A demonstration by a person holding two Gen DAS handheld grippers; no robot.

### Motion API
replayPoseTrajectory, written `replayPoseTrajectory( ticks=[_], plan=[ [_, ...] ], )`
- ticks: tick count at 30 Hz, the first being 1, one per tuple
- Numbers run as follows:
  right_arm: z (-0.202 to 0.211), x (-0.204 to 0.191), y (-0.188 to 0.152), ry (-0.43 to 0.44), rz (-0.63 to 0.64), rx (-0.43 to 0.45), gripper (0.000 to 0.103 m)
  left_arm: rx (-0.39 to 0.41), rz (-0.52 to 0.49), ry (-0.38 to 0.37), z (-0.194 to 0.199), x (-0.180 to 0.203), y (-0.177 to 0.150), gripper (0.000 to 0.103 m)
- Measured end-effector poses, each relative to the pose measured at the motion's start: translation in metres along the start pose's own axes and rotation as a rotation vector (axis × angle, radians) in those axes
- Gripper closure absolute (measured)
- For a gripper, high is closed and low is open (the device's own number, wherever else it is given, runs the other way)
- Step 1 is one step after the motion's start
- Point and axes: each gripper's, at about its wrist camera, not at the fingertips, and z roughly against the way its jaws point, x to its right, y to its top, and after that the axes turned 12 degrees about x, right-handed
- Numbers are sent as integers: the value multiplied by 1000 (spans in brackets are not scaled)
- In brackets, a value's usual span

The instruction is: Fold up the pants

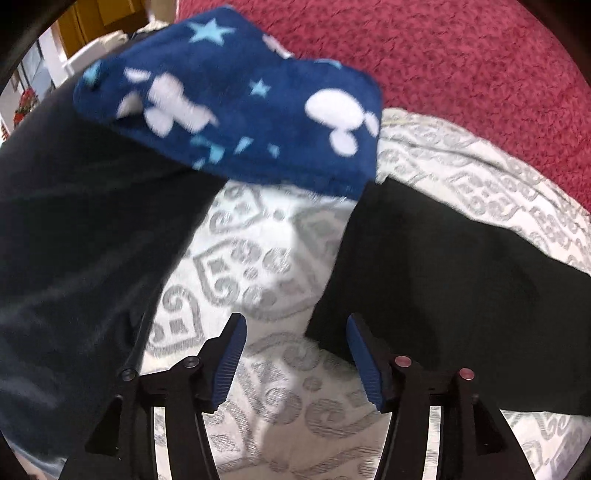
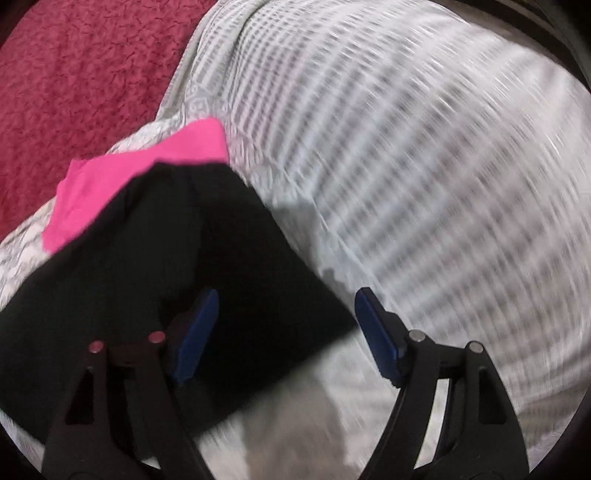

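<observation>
Black pants lie on a white and grey patterned bedspread (image 1: 258, 266). In the left wrist view one dark stretch (image 1: 85, 258) fills the left side and another (image 1: 443, 288) lies to the right. My left gripper (image 1: 295, 332) is open and empty above the bedspread between them. In the right wrist view the black pants (image 2: 177, 251) lie at the left, partly over a pink garment (image 2: 122, 181). My right gripper (image 2: 284, 306) is open, with its jaws either side of the pants' edge. The view is blurred.
A navy fleece piece with white shapes and blue stars (image 1: 236, 103) lies at the top of the left wrist view. A red textured blanket (image 1: 461, 62) lies beyond the bedspread and also shows in the right wrist view (image 2: 74, 74). Yellow furniture (image 1: 103, 22) stands far left.
</observation>
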Motion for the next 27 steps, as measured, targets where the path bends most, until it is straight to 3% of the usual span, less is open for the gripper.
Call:
replayPoseTrajectory(
  ticks=[2, 4, 5, 6, 7, 10, 13, 14, 15, 16, 17, 20, 22, 27],
  plan=[
    [9, 0, -15, 12, 19, -25, 26, -13, 55, -13, -6, -5, -2, 45],
    [16, -4, -29, 39, 36, -51, 26, -24, 168, -78, -13, -10, -4, 45],
    [21, -9, -36, 61, 43, -55, 26, -33, 211, -112, -16, -12, -5, 50],
    [25, -12, -40, 75, 46, -53, 26, -43, 244, -144, -20, -12, -6, 75],
    [30, -18, -45, 100, 53, -51, 26, -51, 267, -165, -23, -11, -7, 84],
    [40, -34, -55, 158, 60, -56, 26, -35, 278, -145, -23, -5, -7, 90],
    [38, -50, -55, 196, 55, -68, 26, 79, 289, -115, -1, -10, 3, 92],
    [40, -54, -57, 203, 59, -68, 26, 118, 275, -89, 5, -12, 5, 101],
    [45, -55, -60, 207, 66, -64, 26, 169, 229, 49, 12, -16, 10, 103],
    [49, -56, -62, 206, 71, -59, 26, 197, 183, 175, 14, -23, 14, 103],
    [50, -56, -63, 206, 72, -58, 26, 187, 186, 193, 12, -32, 15, 103],
    [55, -56, -70, 221, 56, -62, 26, 123, 320, 98, 12, -66, 4, 102],
    [53, -55, -74, 226, 49, -72, 26, 100, 352, 9, 16, -69, -6, 99],
    [47, -59, -78, 237, 16, -106, 26, -32, 383, -162, 14, -51, -34, 62]
  ],
)
